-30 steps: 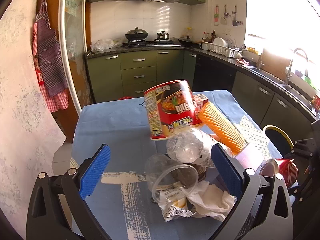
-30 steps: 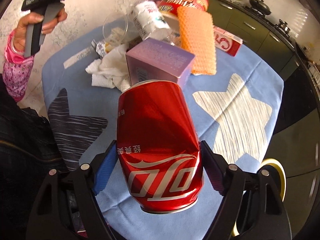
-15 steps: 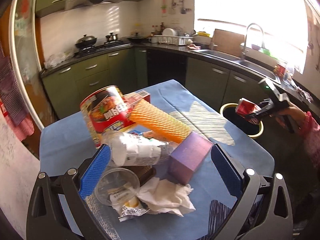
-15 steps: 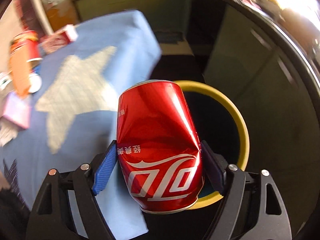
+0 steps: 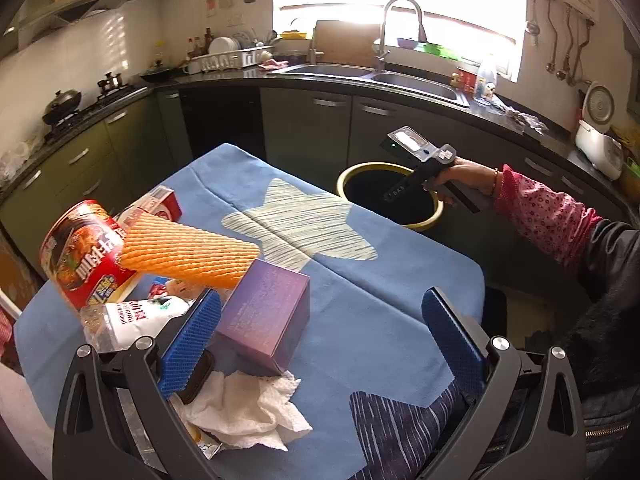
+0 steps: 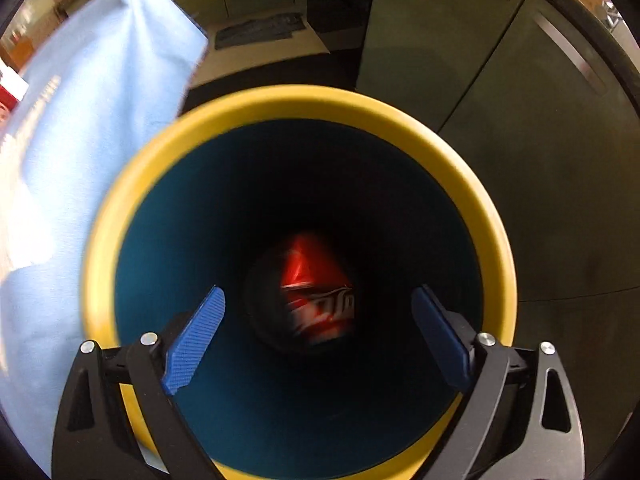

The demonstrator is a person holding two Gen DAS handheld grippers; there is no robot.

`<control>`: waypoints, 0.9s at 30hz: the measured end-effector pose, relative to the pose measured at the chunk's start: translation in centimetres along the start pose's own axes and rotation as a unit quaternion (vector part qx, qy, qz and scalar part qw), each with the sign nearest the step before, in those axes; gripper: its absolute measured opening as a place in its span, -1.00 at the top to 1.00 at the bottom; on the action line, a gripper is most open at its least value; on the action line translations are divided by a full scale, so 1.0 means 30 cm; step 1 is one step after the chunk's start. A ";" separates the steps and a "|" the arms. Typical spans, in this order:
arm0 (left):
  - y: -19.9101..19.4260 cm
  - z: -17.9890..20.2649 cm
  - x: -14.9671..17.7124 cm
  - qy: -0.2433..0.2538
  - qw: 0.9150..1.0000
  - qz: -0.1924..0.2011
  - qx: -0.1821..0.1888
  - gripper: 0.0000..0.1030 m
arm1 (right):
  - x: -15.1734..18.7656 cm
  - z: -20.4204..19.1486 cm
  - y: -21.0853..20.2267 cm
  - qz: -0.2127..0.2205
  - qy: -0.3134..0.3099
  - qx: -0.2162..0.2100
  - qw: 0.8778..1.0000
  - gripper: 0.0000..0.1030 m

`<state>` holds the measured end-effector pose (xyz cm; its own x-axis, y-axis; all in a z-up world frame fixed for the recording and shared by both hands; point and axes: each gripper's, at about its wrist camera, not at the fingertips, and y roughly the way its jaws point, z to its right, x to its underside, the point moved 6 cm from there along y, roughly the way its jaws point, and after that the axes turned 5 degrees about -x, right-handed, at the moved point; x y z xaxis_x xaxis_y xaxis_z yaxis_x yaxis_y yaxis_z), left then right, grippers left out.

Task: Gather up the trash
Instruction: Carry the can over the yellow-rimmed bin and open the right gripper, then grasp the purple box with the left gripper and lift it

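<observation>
Gone from between the blue pads, the dented red soda can (image 6: 318,300) is now lying blurred deep inside the yellow-rimmed dark round bin (image 6: 280,98). Directly above it, the right gripper (image 6: 318,334) is opening its jaws wide with nothing between them. Over the blue star-patterned tablecloth (image 5: 360,292), the left gripper (image 5: 320,340) is hanging with jaws wide and empty, beside the purple cardboard box (image 5: 266,312) and crumpled white tissue (image 5: 244,412).

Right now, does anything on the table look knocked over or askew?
Yes: the red noodle cup leans tilted with an orange foam sleeve propped across it, and the plastic bottle lies on its side beside the purple box.
</observation>
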<state>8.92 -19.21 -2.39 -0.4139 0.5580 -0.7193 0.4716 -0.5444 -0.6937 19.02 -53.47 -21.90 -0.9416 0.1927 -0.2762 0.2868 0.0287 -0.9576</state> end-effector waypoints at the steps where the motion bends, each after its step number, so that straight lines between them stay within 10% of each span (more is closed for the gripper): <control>1: 0.010 0.005 -0.002 0.005 1.000 -0.003 0.011 -0.93 | 0.012 -0.002 -0.013 0.005 -0.001 -0.002 1.000 -0.74; 21: 0.365 -0.101 0.025 0.052 0.991 -0.119 0.019 -0.92 | 0.180 -0.209 -0.196 0.065 -0.043 -0.078 0.994 -0.74; 27: 0.395 -0.069 0.052 0.070 0.988 -0.138 0.003 -0.57 | 0.184 -0.227 -0.205 0.067 -0.055 -0.084 0.993 -0.74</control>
<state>15.49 -23.50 -11.65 -0.4141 0.7671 -0.4901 0.3505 -0.3625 -0.8636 13.27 -45.90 -16.99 -0.9040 0.0970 -0.4163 0.4272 0.1751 -0.8870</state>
